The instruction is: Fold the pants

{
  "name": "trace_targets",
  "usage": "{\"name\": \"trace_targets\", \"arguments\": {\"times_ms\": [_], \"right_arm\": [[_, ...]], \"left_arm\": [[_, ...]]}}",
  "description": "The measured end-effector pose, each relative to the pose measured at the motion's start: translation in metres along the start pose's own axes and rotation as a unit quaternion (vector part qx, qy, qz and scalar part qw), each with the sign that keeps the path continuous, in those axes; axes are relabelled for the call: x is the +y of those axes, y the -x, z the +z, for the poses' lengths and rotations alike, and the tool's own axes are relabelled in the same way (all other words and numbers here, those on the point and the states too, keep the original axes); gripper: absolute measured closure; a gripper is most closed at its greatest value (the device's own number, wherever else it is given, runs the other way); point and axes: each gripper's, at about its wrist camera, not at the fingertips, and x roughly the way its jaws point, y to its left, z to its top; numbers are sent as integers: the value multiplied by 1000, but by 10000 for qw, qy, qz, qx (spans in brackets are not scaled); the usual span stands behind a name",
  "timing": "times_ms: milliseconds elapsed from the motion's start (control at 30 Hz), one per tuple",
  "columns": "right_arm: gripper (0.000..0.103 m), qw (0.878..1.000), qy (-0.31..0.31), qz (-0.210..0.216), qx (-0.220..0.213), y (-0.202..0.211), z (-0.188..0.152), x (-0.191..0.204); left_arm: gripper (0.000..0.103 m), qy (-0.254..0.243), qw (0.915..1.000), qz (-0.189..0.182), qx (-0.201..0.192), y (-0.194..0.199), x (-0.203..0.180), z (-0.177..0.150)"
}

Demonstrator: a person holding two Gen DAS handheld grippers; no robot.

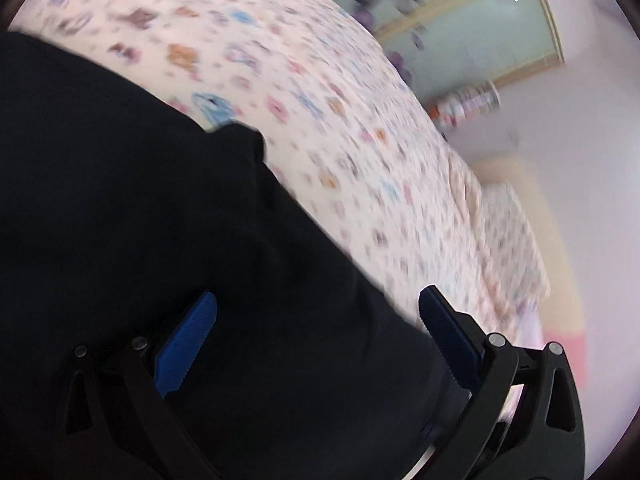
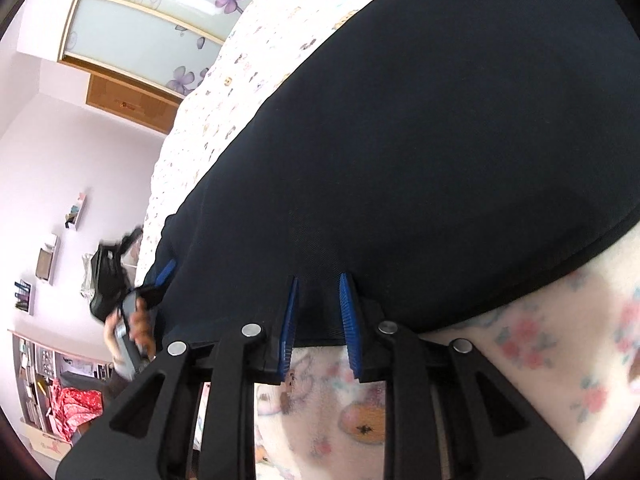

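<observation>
**Dark pants spread on the bed, one edge pinched**

The pants (image 2: 420,140) lay flat on the bed (image 2: 208,120), a wide dark sheet of cloth over the flower-and-animal print cover. In the right wrist view they filled the middle and upper right of the frame, their near edge running along the lower centre.

The right gripper (image 2: 318,312) had its fingers nearly closed, and that near edge ran in between the blue pads. From where I stood it looked like a pinch on the hem, with small creases fanning up from the spot, so I took the cloth as held.

The left gripper (image 1: 316,320) had its fingers spread wide over the pants (image 1: 140,220) at the lower middle of its frame. The cloth passed under and between the fingers, but the pads stood well apart and pressed on nothing. That view was smeared. At the left edge of the right wrist view, a hand (image 2: 134,328) showed beside the pants with that gripper's blue tip at the cloth's edge.

The fabric looked soft, light and limp, a smooth weave that would sag and slide rather than hold shape. I judged the best hold to be on a hem or corner, both layers pinched together, since a grab mid-panel would only bunch it. With one edge held alone, the far side might drag crooked.
</observation>
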Motion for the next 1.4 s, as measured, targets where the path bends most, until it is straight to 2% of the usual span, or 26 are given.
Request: {"name": "trace_targets", "arguments": {"times_ms": [33,100,167,200,267,333,367,400,433,467,533,567,633,733,767,833,867,967,1067,1133,1167,1267,1300,1400], "right_arm": [[81,10000,26,-15,8,-8,8,3],[81,10000,71,-68,12,-11,8,7],[80,9999,96,-102,16,-12,7,12],[79,9999,129,-103,18,-13,7,15],[75,9997,200,-97,37,-19,6,19],[70,9997,240,-85,59,-21,8,21],[65,9997,245,-70,60,-22,8,22],[62,9996,280,-60,60,-23,8,25],[56,9994,337,-69,60,-26,10,28],[52,9991,409,-91,56,-27,9,30],[51,9982,565,-173,42,-29,9,36],[51,9981,584,-184,30,-30,9,37],[51,9987,502,-126,19,-31,10,35],[51,9990,438,-62,18,-29,13,31],[51,9990,450,-59,11,-28,12,32],[50,9988,479,-58,3,-23,11,29],[50,9988,478,-49,-1,-19,8,25],[49,9991,434,-15,-15,-18,7,24],[42,9993,381,6,-36,-20,8,25],[40,9993,373,-22,-68,-19,5,27],[39,9992,375,-53,-85,-19,4,28],[39,9990,404,-101,-146,-17,2,30],[39,9991,392,-78,-158,-17,3,29],[37,9994,256,90,-234,-12,4,25]], "left_arm": [[2,119,9999,-27,-117,-1,3,8],[2,151,9978,-12,-641,2,5,27],[2,203,9970,-17,-741,3,3,33],[2,247,9971,-171,-700,5,3,34],[2,87,9948,-821,-596,11,-5,27],[2,-136,9887,-1449,-345,10,-18,24],[2,-195,9880,-1518,-228,5,-26,21],[2,-225,9896,-1420,-14,-6,-29,22],[2,-225,9934,-1122,72,-12,-29,20],[2,-212,9988,-447,19,-22,-24,22],[17,-254,9989,196,-349,-29,-11,29],[26,-174,9979,362,-509,-31,-4,31],[27,-75,9975,307,-625,-28,-2,29],[8,-266,9986,64,-462,-11,-16,18],[3,-260,9985,-162,-451,2,-18,11],[2,-300,9963,-706,-392,36,-19,-6],[2,-404,9953,-795,-374,54,-18,-14],[2,-817,9938,-635,-406,93,-10,-35],[2,-749,9956,-547,138,103,13,-53],[3,-704,9967,-200,340,97,32,-67],[7,-859,9957,-183,296,97,35,-74],[6,-1281,9917,-71,46,110,31,-94],[2,-1269,9919,-58,-22,113,30,-96],[2,-1132,9909,-328,-653,145,30,-94]]}}
